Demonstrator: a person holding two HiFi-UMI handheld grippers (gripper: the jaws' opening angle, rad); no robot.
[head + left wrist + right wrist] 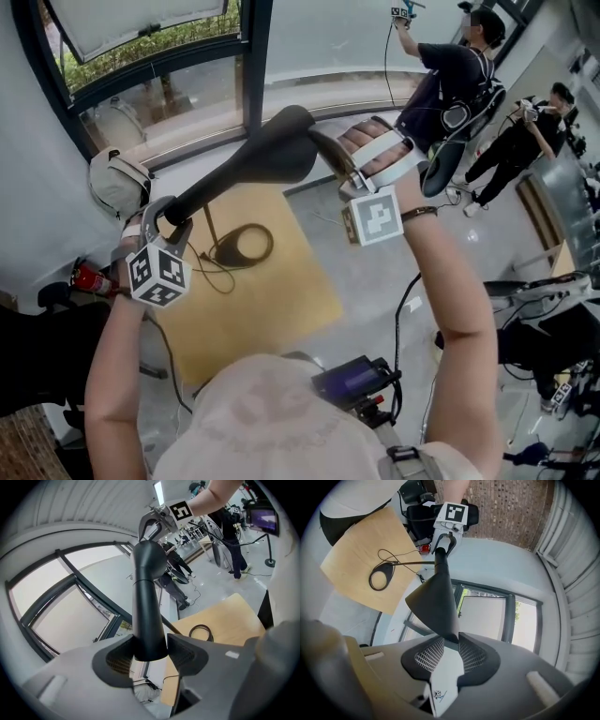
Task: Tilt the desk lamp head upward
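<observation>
Shape first: the desk lamp head (pixel 272 150) is a long, smooth, matte black body, round and tube-like at its narrow end and widening to a flattened, paddle-like broad end with a soft, rounded edge. It is raised in the air above the tan, wood-look surface (pixel 291 291), tilted so that the broad end sits higher, in front of the dark-framed window. The left hand-held gripper (pixel 169 217) is grasping the round narrow end; in the left gripper view its ribbed dark pads (pixel 186 654) sit against both sides of the tube. The right hand-held gripper (pixel 342 171) is clenched on the thin rim of the broad end; in the right gripper view the mesh-textured pads (pixel 429 656) pinch the black edge, and a pale, flat face of the head runs on between them. Below the head a thin dark stem (pixel 208 225) drops to a flat, oval ring base (pixel 239 248) lying on the surface, with a fine black cord looping beside it.
</observation>
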